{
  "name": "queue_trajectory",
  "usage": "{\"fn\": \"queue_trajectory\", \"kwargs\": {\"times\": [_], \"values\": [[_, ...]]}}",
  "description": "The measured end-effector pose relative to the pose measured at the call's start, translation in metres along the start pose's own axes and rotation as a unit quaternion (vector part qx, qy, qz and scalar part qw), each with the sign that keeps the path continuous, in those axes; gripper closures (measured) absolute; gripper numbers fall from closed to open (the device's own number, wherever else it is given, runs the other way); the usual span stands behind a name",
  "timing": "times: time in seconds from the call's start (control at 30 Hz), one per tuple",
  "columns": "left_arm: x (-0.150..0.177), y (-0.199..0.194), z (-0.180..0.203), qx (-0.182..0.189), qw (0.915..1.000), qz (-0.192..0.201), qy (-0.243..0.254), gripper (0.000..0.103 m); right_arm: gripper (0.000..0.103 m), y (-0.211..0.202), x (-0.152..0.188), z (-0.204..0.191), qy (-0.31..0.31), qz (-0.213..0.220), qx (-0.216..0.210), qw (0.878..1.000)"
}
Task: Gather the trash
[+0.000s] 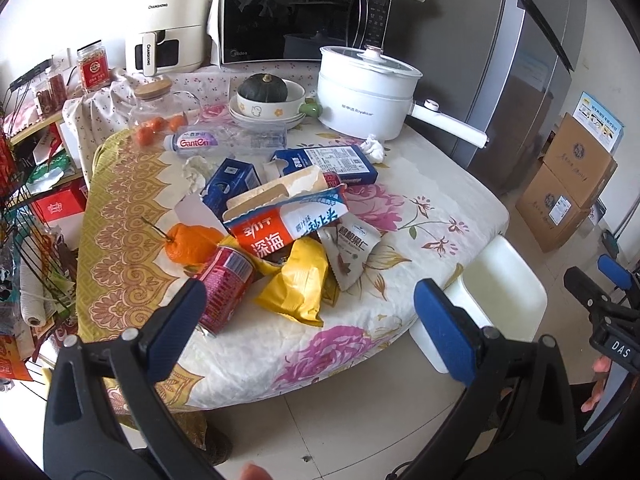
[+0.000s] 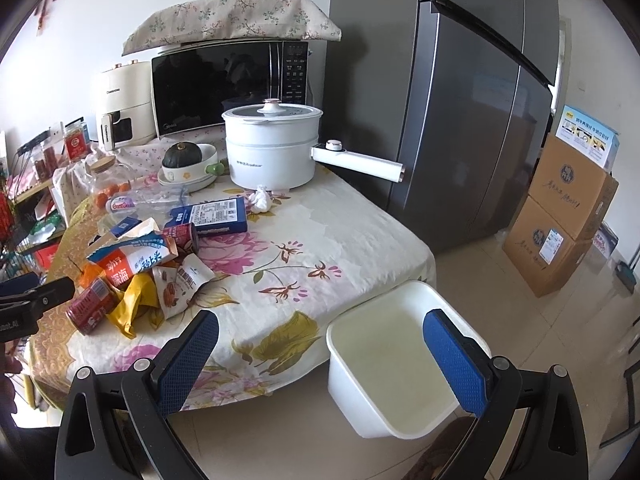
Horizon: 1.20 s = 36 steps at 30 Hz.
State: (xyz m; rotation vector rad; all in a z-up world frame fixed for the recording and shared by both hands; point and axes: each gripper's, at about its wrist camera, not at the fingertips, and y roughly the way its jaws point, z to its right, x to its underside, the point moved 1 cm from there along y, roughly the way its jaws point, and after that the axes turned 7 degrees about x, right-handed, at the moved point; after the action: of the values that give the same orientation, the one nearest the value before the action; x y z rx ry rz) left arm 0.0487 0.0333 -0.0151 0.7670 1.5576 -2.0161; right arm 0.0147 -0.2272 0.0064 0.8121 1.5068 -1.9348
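Note:
Trash lies piled on the flowered tablecloth (image 1: pixel 420 216): a red can (image 1: pixel 226 288) on its side, a yellow wrapper (image 1: pixel 298 286), a nut snack pouch (image 1: pixel 352 250), a torn blue-and-white carton (image 1: pixel 288 216), blue boxes (image 1: pixel 332 162), a clear water bottle (image 1: pixel 228 142) and a crumpled tissue (image 1: pixel 373 147). My left gripper (image 1: pixel 310 312) stands open just in front of the can and wrapper, holding nothing. My right gripper (image 2: pixel 320 348) is open and empty over the table's near corner, beside the white bin (image 2: pixel 384 364) on the floor. The same can (image 2: pixel 92 312) and yellow wrapper (image 2: pixel 134 306) show at left in the right wrist view.
A white electric pot (image 1: pixel 366 92) with a long handle, a bowl with a squash (image 1: pixel 266 96), a glass jar (image 1: pixel 154 110), a microwave (image 1: pixel 300 16) and an air fryer (image 1: pixel 172 24) stand at the back. An orange (image 1: pixel 188 244) lies by the can. A fridge (image 2: pixel 460 100) and cardboard boxes (image 2: pixel 560 220) stand right.

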Motion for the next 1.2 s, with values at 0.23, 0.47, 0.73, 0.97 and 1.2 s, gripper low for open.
{"fn": "queue_trajectory", "kwargs": {"times": [0.23, 0.47, 0.73, 0.97, 1.2], "values": [[-0.01, 0.012, -0.009, 0.012, 0.9995, -0.027, 0.011, 0.0, 0.0, 0.011, -0.024, -0.015, -0.013, -0.032, -0.05, 0.998], [-0.029, 0.038, -0.039, 0.014, 0.9957, -0.082, 0.041, 0.0, 0.0, 0.051, -0.048, -0.05, -0.047, -0.101, -0.092, 0.989], [-0.014, 0.08, -0.084, 0.056, 0.9884, -0.14, -0.019, 0.0, 0.0, 0.107, -0.014, -0.078, -0.074, -0.182, -0.117, 0.973], [-0.004, 0.114, -0.098, 0.062, 0.979, -0.19, -0.039, 0.008, 0.0, 0.126, -0.02, -0.11, -0.086, -0.192, -0.141, 0.967], [0.002, 0.12, -0.104, 0.056, 0.9779, -0.197, -0.04, 0.038, 0.0, 0.149, -0.018, -0.143, -0.098, -0.214, -0.141, 0.962]]}}
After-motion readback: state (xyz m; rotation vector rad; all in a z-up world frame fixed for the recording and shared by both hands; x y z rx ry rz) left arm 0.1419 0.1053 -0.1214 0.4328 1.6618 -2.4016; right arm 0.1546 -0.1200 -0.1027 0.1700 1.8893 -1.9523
